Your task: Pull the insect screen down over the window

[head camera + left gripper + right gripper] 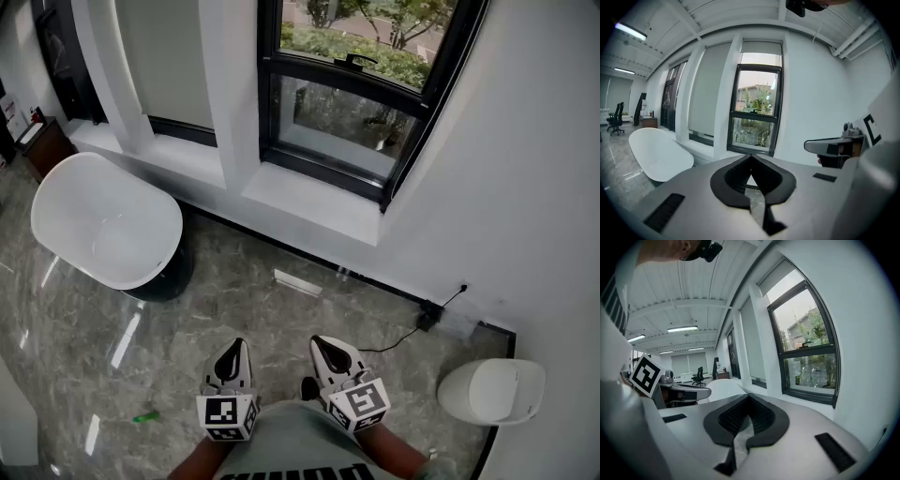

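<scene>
A white oval tub (105, 223) stands on the marble floor (234, 300) at far left. The left gripper (232, 352) is held low in front of the person, jaws fully together with nothing between them. Just beside it, the right gripper (325, 352) is likewise closed and empty. Both point toward the black-framed window (361, 103), set in the white wall well apart from them. A white rounded container (492, 389) stands at far right.
</scene>
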### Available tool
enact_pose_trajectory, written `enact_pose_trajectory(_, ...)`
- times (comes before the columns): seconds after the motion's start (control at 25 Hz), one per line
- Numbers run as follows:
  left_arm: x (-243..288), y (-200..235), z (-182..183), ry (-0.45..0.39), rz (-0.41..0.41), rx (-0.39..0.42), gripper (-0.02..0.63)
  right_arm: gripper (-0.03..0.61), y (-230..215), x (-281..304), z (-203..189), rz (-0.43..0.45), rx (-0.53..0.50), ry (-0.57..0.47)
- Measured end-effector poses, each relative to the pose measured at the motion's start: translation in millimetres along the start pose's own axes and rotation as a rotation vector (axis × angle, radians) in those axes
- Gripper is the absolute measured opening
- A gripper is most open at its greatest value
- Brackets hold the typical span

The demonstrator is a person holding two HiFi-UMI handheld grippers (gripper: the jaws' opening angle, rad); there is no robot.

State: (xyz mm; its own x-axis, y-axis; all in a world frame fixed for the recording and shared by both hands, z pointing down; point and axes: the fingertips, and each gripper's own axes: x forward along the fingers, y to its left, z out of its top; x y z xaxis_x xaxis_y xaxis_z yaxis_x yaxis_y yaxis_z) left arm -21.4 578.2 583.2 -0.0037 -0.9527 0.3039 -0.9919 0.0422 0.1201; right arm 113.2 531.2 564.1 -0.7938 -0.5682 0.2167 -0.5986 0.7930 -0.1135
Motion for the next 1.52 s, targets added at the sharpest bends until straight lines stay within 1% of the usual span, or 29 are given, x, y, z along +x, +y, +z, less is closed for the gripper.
enact_pose_trajectory(0.32,0.0,-7.5,-1.3,0.004,-0.011,-0.001,0.012,0.003,-2.6,-7.4,-1.6,-0.006,-0.001,0.008)
enact_pose_trajectory(0.6,-1.6,-7.3,-2.0,0.007,-0.002,0.002,0.012,0.003,1.6,-3.8,-5.4,0.038,0.026,0.017)
enact_pose_trajectory(0.8,1.4,-11.6,-0.5,0.008,0.006,0.011,0.012,0.003,2.2,-2.8,-6.2,0.066,0.004,0.016)
enact_pose_trajectory(0.92,4.9,-17.0,0.4,0.007,0.012,0.02,0.012,0.003,-3.7,-4.0,-6.7,0.068,-0.015,0.011)
enact_pose_trajectory(1.24,20.9,-44.6,6.9,0.012,0.044,0.047,0.012,0.003,-41.0,-15.1,-3.3,0.069,-0.023,-0.02)
enact_pose_trajectory(1.52,41.0,-87.4,7.9,0.011,0.058,0.066,0.012,0.003,-93.1,-36.5,-7.0,0.056,-0.019,-0.027)
